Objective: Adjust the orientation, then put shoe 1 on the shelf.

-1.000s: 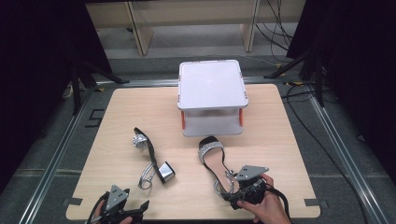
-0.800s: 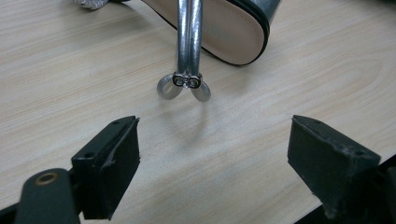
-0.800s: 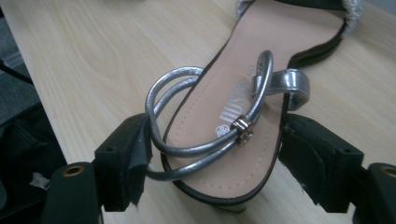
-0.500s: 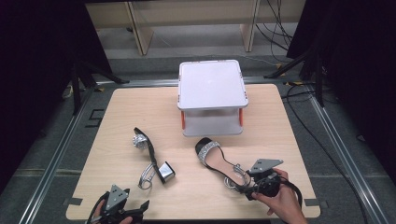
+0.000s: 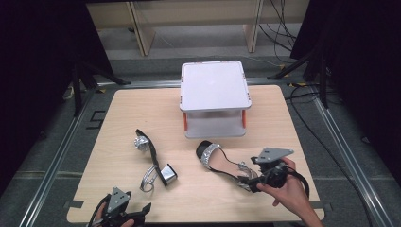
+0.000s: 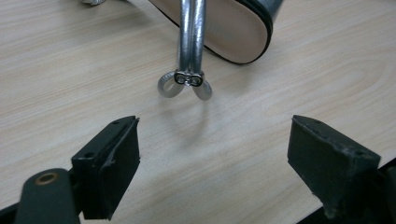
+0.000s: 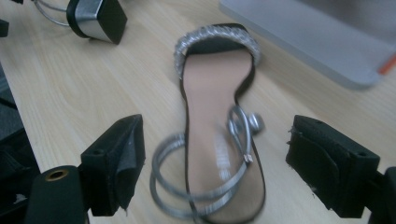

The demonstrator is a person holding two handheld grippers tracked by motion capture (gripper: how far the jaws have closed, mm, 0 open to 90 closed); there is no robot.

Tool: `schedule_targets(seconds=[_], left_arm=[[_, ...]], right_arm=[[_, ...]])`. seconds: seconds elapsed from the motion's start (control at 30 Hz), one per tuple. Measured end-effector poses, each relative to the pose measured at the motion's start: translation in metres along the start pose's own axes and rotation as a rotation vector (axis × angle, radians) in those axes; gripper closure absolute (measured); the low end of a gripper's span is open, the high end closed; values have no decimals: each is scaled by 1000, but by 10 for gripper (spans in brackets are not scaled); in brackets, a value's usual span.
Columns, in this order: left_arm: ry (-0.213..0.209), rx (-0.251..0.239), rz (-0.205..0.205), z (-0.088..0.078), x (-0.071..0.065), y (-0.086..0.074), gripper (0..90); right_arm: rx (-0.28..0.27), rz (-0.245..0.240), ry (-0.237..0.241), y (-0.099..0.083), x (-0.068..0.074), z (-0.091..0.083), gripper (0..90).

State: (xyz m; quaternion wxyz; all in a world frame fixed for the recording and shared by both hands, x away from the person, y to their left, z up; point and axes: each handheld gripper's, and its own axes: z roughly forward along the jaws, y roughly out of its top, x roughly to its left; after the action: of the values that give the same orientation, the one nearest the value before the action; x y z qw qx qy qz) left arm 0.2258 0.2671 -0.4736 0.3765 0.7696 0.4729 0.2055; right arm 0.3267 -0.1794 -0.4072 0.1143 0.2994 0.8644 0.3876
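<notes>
Two black sandals with silver straps lie on the wooden table point(image 5: 142, 113). The left sandal point(image 5: 152, 161) rests on its side, and its silver ankle strap point(image 6: 189, 80) lies just ahead of my left gripper point(image 6: 212, 140), which stands open over bare wood. At the table's front edge sits the left gripper point(image 5: 137, 213). The right sandal point(image 5: 221, 163) is upright, toe strap point(image 7: 215, 38) pointing away. My right gripper point(image 5: 249, 182) is at its heel end. Its jaws have just been opening; the right gripper point(image 7: 215, 135) is open, with the heel and loose ankle strap point(image 7: 205, 186) between the pads, untouched.
A white two-tier stand point(image 5: 215, 85) with orange legs stands at the back middle of the table, close behind the right sandal's toe. The left sandal's block heel point(image 7: 95, 18) lies to the far left in the right gripper view. Metal rails and cables surround the table.
The right hand and gripper moved right and away from the front edge. The right sandal's heel end swung right, so the shoe now lies more diagonally. The left gripper stayed put.
</notes>
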Motion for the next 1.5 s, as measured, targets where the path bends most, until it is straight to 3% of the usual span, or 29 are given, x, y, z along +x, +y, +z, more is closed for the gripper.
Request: schedule_targets(seconds=[0.03,0.07,0.1,0.13,0.17,0.2,0.23,0.3,0.37,0.47,0.5,0.57,0.67,0.9,0.97,1.07,1.1,1.17,1.3,1.33,1.4,1.5], left_arm=[[-4,-5,-4,0,1,-1,165],[-3,0,4,0,2,-1,165],[0,2,4,-1,2,-1,164],[0,2,4,-1,2,-1,165],[1,-1,17,-2,3,-1,165],[4,8,36,-2,4,-1,165],[4,3,10,-2,2,-1,165],[-8,4,15,-1,3,-1,165],[-5,11,21,1,2,-1,165],[-6,10,6,1,0,0,165],[-4,19,59,2,4,1,165],[-10,5,8,2,1,0,165],[0,13,11,2,1,1,165],[-13,6,25,3,1,1,165],[-15,4,16,3,1,0,165],[-13,3,11,3,1,0,165],[-12,11,47,2,3,1,165],[-8,14,60,2,4,0,165],[-6,11,52,1,4,0,165],[-7,1,24,1,2,0,165],[-1,12,33,0,2,0,165],[-6,5,4,1,1,-1,165]], right_arm=[[63,-30,22,11,2,19,188],[63,-30,22,11,2,19,188],[106,-59,15,18,3,37,208],[106,-59,15,18,3,37,208],[145,-92,11,24,4,50,204],[146,-103,4,26,5,55,212],[168,-106,17,29,6,61,208],[233,-97,17,31,8,71,204],[252,-107,29,29,5,78,204],[274,-98,45,27,0,84,200],[276,-102,52,26,-2,85,196],[291,-97,65,25,-2,87,187],[305,-91,51,24,1,90,174],[353,-143,46,22,1,97,151],[372,-140,49,21,-2,100,157],[378,-174,59,19,-4,101,179],[375,-167,73,20,-5,99,237],[383,-171,77,21,-6,99,257],[374,-157,102,21,-10,98,282],[376,-158,98,21,-10,98,284],[378,-139,84,21,-8,98,290],[377,-96,104,21,-12,98,292]])
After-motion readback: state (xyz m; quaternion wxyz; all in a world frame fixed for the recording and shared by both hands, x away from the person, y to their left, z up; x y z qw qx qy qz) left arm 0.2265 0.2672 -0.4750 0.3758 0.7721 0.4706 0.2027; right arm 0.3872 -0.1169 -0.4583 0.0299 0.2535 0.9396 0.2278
